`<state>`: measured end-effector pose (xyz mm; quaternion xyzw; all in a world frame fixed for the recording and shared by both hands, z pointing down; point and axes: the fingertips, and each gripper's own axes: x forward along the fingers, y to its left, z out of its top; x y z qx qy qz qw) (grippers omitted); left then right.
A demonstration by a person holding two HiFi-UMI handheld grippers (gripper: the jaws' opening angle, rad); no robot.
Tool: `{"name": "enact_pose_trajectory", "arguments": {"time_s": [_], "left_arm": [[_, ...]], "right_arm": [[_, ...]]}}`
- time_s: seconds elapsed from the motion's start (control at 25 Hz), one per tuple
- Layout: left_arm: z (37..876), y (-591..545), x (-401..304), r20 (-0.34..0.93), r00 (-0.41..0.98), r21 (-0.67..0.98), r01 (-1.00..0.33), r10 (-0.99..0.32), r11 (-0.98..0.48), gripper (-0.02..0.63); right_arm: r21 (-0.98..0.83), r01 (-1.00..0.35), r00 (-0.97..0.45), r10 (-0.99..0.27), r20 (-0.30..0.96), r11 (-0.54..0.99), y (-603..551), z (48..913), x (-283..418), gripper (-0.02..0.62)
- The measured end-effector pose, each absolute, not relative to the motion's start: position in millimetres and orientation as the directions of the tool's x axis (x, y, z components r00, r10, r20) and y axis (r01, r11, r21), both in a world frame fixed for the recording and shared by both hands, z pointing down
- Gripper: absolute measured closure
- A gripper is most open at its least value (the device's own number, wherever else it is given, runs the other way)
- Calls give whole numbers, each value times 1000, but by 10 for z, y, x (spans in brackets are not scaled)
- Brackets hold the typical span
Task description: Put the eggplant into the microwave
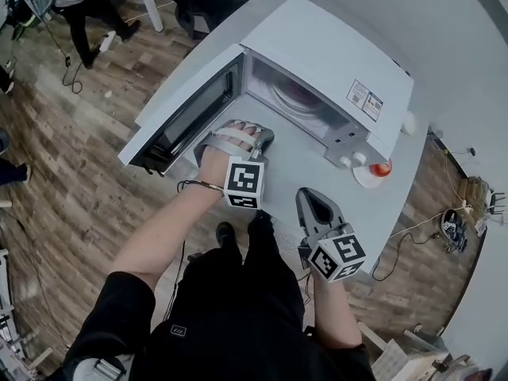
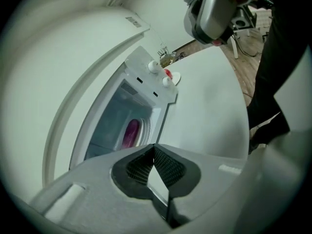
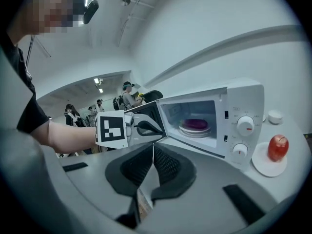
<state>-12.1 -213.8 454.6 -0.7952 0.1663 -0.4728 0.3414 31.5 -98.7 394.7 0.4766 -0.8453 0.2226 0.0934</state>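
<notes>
The white microwave (image 1: 317, 46) stands on the white table (image 1: 305, 161) with its door (image 1: 186, 117) swung wide open to the left. Inside, the purple eggplant (image 3: 196, 124) lies on a white plate (image 3: 194, 130); the left gripper view also shows the eggplant (image 2: 130, 133) in the cavity. My left gripper (image 1: 255, 137) hovers just in front of the opening, beside the door, shut with nothing in it (image 2: 154, 146). My right gripper (image 1: 311, 199) is nearer the table's front edge, farther from the microwave, its tips meeting on nothing (image 3: 153, 145).
A red apple (image 3: 278, 147) sits on a white saucer (image 3: 269, 165) right of the microwave, with a small white pot (image 3: 275, 116) behind it. Wooden floor (image 1: 71, 173) surrounds the table. Several people (image 3: 127, 94) stand far off in the room.
</notes>
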Motion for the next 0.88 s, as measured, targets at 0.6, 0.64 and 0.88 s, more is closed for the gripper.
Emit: {"name": "enact_pose_trajectory", "arguments": {"time_s": [0.6,0.64,0.88], "left_arm": [[3849,-1169,-466,559,568,-587,-244,-604,-772,598],[3808,-1088,-455,556,577,-557,-276,-599,-783,598],[3491,-644,-250,508,665,-309,-452,-547,-837,598]], "right_arm": [[-207,-813,-583,-752,309,545,-465,3248,261,578],[-204,-809,-588,-751,302,551,-416,3209,290,578],[-191,-794,-607,-743,281,577,-64,3057,588,578]]}}
